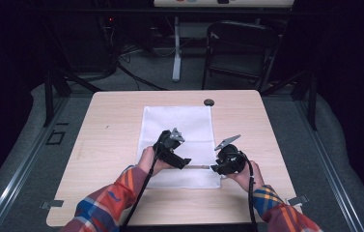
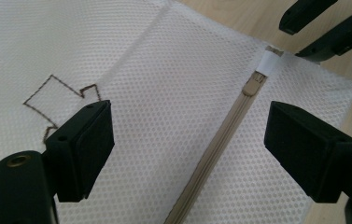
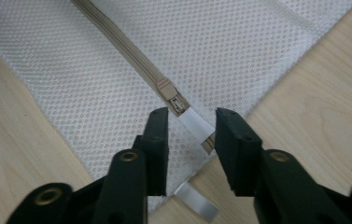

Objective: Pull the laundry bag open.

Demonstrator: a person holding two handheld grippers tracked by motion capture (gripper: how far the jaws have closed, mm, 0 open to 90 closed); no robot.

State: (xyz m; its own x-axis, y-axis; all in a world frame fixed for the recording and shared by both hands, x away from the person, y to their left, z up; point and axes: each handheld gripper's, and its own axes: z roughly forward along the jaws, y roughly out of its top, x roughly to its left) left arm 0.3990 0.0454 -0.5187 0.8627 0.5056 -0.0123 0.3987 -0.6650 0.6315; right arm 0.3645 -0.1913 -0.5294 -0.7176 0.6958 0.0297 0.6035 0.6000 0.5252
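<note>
White mesh bag [image 1: 177, 145] lies flat mid-tabletop [image 1: 107, 125], zipper [image 3: 131, 56] along its near edge. Right gripper [image 3: 191, 125], fingers apart, straddles the white pull tab [image 3: 196, 122]; close squarely on it. Left gripper [image 2: 187, 140], fingers wide apart, should probably pin the mesh beside the zipper.

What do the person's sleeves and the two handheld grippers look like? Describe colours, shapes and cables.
Both sleeves are plaid in orange, blue, red and yellow. The left gripper and right gripper are black, each topped by a grey three-cornered plate and trailing a black cable. Up close, the blocky black pads show small screw holes, and brass-coloured rivets sit at the pivots.
</note>
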